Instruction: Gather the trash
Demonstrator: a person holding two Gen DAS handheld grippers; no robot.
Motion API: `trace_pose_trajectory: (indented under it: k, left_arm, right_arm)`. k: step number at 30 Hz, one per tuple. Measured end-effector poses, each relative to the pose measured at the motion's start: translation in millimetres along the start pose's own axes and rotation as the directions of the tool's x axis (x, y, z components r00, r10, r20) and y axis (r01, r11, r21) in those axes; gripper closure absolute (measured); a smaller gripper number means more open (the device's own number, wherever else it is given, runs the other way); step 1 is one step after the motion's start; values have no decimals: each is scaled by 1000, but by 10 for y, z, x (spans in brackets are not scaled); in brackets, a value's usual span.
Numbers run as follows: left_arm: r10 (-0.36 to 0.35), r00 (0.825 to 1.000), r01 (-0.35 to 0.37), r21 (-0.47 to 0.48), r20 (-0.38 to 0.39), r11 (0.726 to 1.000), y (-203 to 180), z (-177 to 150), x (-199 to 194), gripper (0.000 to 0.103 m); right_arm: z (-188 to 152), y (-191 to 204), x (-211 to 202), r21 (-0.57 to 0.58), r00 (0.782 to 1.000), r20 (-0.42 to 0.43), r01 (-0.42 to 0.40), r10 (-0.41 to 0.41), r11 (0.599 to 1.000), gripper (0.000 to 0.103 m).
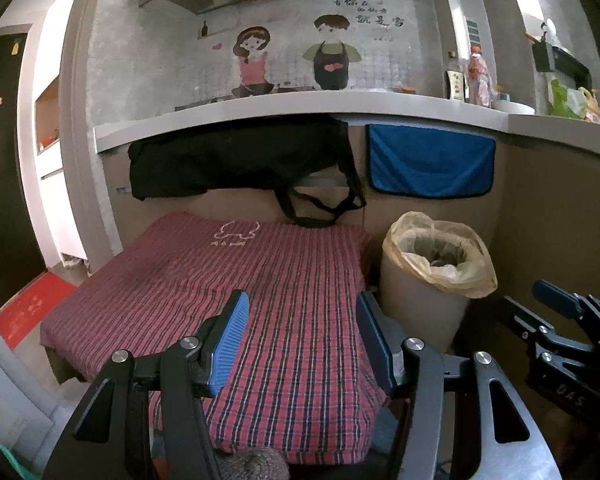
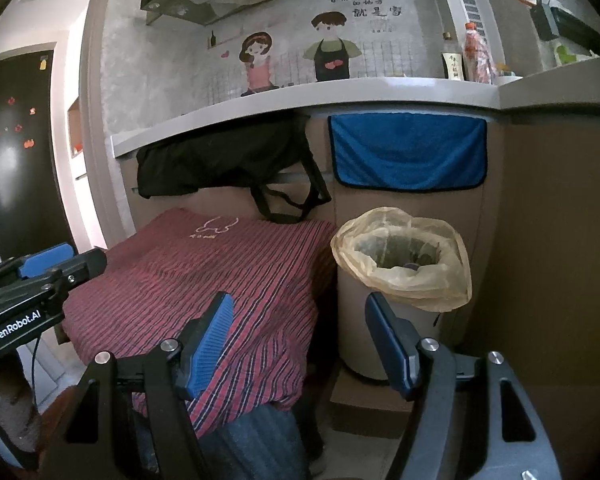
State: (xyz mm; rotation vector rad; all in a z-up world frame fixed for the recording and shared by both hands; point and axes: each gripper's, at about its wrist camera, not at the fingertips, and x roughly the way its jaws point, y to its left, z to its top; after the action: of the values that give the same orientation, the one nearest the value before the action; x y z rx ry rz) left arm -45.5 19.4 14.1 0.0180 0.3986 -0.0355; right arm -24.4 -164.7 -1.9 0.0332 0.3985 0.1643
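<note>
A pale trash bin (image 1: 416,312) with a yellowish liner bag (image 1: 440,256) stands on the floor right of a low table under a red plaid cloth (image 1: 220,280). Something dark lies at the bottom of the liner. My left gripper (image 1: 301,298) hovers open over the cloth's right half with nothing between its blue pads. My right gripper (image 2: 300,300) is open and empty too, held over the gap between the cloth (image 2: 200,272) and the bin (image 2: 360,328). Each gripper appears at the edge of the other's view: the right (image 1: 564,308), the left (image 2: 44,266).
A black bag (image 1: 240,160) and a blue towel (image 1: 432,164) hang from the grey counter (image 1: 300,106) behind the table. Bottles (image 1: 476,76) stand on the counter's right end. A brown wall closes the right side. A red mat (image 1: 32,308) lies on the floor at left.
</note>
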Motion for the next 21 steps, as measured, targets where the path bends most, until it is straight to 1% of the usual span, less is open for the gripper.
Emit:
trace_pose_trajectory:
  k: [21]
  left_arm:
    - [-2,1000,2,-11,5,1000,74,38,15,46]
  right_arm:
    - [-18,49,-39,5,1000,1,3,-3,1000,37]
